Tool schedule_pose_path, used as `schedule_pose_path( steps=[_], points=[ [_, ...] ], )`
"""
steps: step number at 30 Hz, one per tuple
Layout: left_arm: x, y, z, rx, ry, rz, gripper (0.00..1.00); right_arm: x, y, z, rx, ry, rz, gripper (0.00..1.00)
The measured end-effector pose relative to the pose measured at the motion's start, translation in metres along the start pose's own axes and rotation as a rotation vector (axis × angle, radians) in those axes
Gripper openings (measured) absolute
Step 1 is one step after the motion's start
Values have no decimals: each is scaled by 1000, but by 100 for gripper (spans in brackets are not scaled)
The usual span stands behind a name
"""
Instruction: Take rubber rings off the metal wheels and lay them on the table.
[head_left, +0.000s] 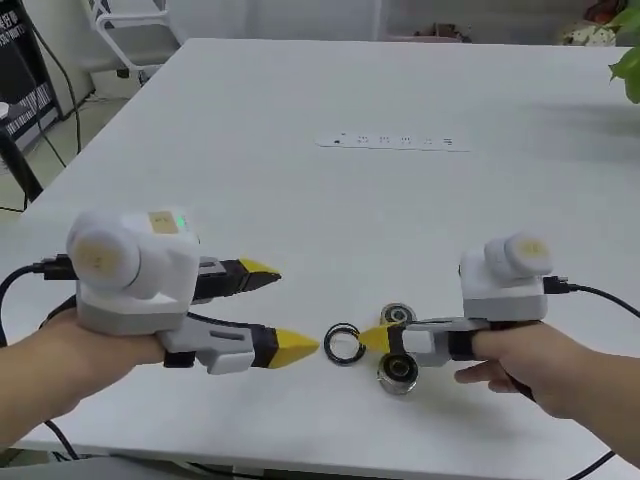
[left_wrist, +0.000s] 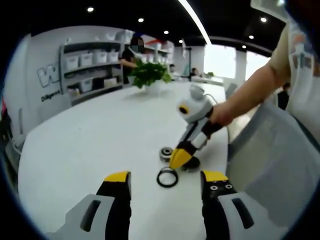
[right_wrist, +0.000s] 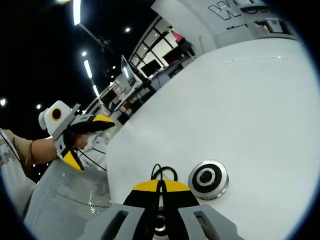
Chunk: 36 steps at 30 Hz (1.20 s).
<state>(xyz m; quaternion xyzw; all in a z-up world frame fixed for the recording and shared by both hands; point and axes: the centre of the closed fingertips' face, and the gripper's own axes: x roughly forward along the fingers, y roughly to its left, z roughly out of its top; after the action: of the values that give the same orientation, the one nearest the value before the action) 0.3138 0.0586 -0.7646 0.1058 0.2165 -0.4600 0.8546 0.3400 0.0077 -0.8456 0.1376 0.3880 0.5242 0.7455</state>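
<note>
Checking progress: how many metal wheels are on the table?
2. One metal wheel lies just beyond the right gripper; the second metal wheel sits on its near side, partly under it.

**Left gripper view.** On the white back wall (left_wrist: 32, 107), beside the shelving, I read one large grey outlined letter, "W" (left_wrist: 47, 76); what follows it is hidden by the shelf unit. The small slanted line of lettering (left_wrist: 51, 95) below it is too fine to read. The print on the pale shirt (left_wrist: 300, 60) is blurred.

**Right gripper view.** A large outlined "W" (right_wrist: 218, 9) stands on the far wall; the rest is illegible.

**Head view.** The white lettering on the black standing banner (head_left: 14, 60) is unreadable.
</note>
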Motion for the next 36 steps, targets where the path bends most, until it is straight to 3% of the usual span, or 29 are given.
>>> schedule_pose_path(
  steps=[16,27,36],
  points=[
    [-1,1,1,-7,-1,5,57,-6,-3,5,-24,-24,-27,6],
    [-4,1,9,-14,-10,6,58,-27,7,29,-53,-100,-20,10],
    [-10,0,16,-22,-22,17,59,-51,20,39,-161,-124,-30,16]
  ],
)
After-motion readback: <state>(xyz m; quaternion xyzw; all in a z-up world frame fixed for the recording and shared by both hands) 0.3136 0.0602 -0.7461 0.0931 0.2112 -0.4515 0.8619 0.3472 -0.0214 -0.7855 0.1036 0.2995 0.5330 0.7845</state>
